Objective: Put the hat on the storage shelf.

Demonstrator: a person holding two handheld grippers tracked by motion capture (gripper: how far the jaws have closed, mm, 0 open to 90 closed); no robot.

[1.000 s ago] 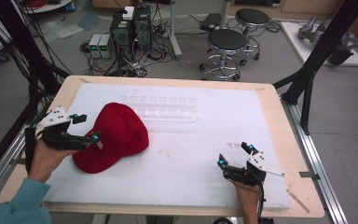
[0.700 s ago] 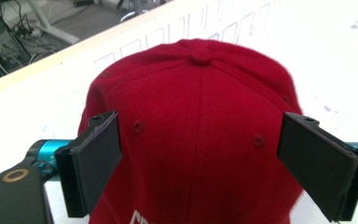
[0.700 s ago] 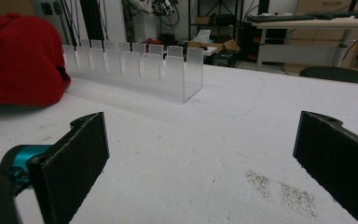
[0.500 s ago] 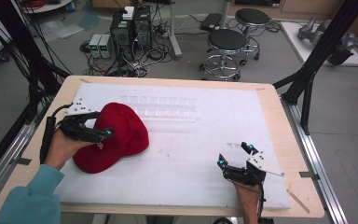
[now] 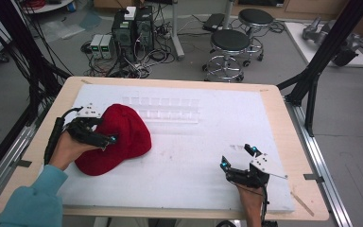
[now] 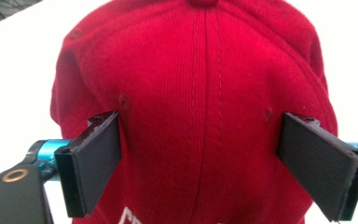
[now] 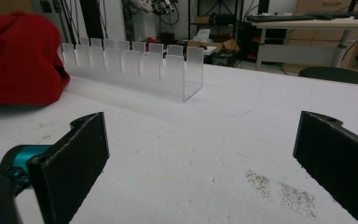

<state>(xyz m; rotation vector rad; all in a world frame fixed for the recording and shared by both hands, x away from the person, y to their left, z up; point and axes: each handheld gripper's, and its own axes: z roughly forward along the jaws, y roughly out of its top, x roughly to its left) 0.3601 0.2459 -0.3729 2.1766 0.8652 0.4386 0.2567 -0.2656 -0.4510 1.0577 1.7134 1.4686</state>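
A red cap lies on the left part of the white foam board, its crown up. My left gripper hangs over the cap's left side, open. In the left gripper view its two black pads stand wide apart on either side of the crown, close to the fabric without pinching it. My right gripper rests low near the board's front right, open, with bare board between its fingers. From there the cap lies far off to the left.
A clear plastic slotted rack stands on the board just behind and to the right of the cap, also in the right gripper view. The wooden table rim frames the board. Stools and computer gear sit on the floor beyond.
My left gripper has moved forward and to the right, from the cap's left edge to over its crown, and has turned. The right gripper has stayed in place.
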